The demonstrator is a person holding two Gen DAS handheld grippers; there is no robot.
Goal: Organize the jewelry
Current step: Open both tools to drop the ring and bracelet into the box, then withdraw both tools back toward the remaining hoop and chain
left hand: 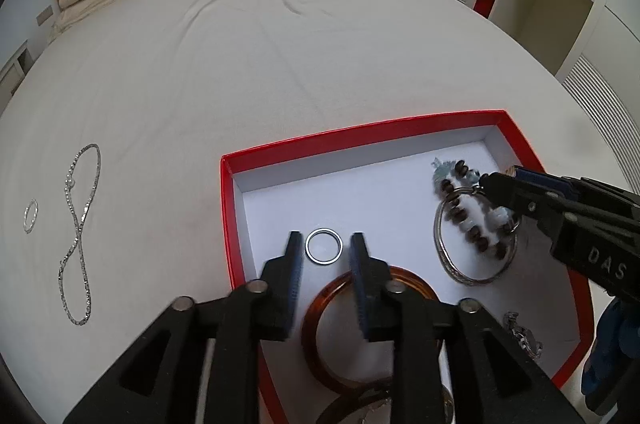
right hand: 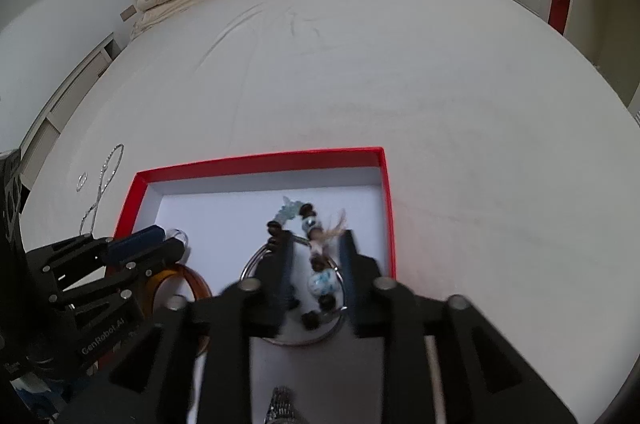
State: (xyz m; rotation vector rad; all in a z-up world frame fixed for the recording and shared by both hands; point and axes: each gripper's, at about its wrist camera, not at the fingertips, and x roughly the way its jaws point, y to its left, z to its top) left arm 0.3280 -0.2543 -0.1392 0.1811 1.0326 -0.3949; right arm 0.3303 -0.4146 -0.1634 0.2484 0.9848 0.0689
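The left gripper (left hand: 325, 244) hangs over the red box (left hand: 360, 129), its jaws parted, and a small silver ring (left hand: 324, 246) lies flat on the white floor of the box right between its fingertips, with a gap on either side so that neither pad presses it. Just behind those fingertips, under the right-hand finger, sits an amber bangle (left hand: 320, 308). To this gripper's right the right gripper (right hand: 316, 244) stands over the beaded bracelet (right hand: 316, 264), which runs between its two fingers; the picture there is blurred, yet the jaws stand apart and the beads seem loose between them, released rather than pinched. The bracelet lies across a silver bangle (left hand: 444, 252) resting on the box floor under this gripper. Well off to the left of the left gripper, outside the box on the pale bedsheet (left hand: 280, 63), a silver chain necklace (left hand: 78, 236) lies in a loose figure eight, with a second small ring (left hand: 30, 216) just beyond it.
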